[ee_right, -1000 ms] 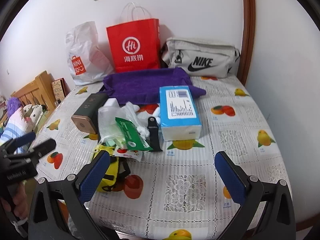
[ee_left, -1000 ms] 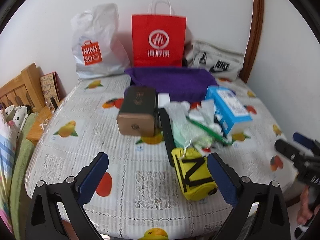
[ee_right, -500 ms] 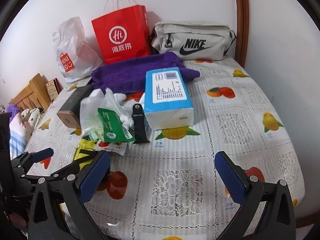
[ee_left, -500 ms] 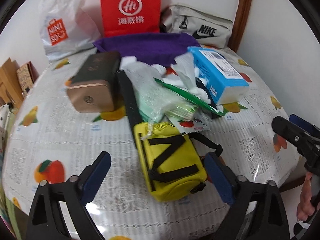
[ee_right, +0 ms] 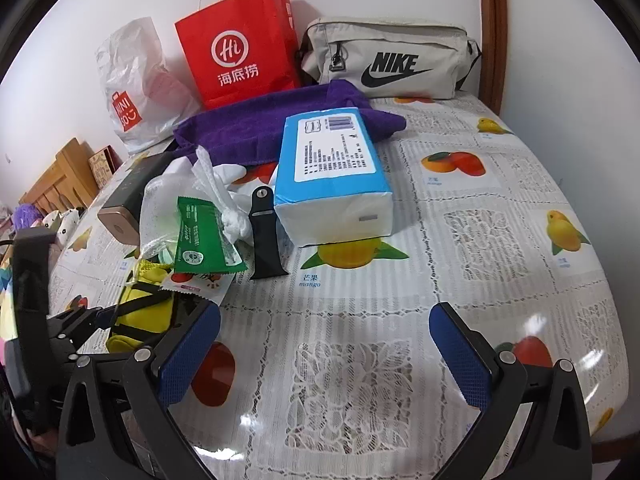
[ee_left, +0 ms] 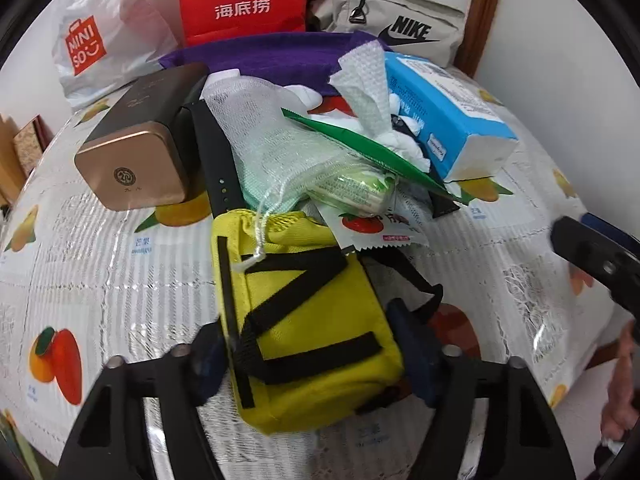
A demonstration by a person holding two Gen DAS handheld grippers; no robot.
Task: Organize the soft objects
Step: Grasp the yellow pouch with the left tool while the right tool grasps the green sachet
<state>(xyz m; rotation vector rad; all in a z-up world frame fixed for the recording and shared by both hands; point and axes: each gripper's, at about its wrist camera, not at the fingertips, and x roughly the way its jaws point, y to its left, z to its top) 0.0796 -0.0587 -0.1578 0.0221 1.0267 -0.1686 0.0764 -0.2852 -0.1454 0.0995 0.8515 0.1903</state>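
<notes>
Both left tongs (ee_left: pixel 308 352) pads closing against yellow pouch (ee_left: pixel 308 320), right tongs (ee_right: pixel 324 352) wide, empty

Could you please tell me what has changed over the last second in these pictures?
The left claw came down over the yellow pouch and has just been closing, its jaws now against the pouch's sides. The right claw dropped slightly, still open and empty. The table clutter stayed put.

A lived-in home bedroom is indicated. A round surface (ee_right: pixel 520 184) is covered with a fruit-printed lace-pattern cloth. At 12 o'clock, a red paper shopping bag (ee_right: pixel 240 44), a white plastic shop bag (ee_right: pixel 136 92) and a grey waist bag (ee_right: pixel 392 60) are propped against a plain white wall. At 9 o'clock, a wooden headboard (ee_right: pixel 60 176) and plush toys (ee_right: pixel 60 220) are seen.
</notes>
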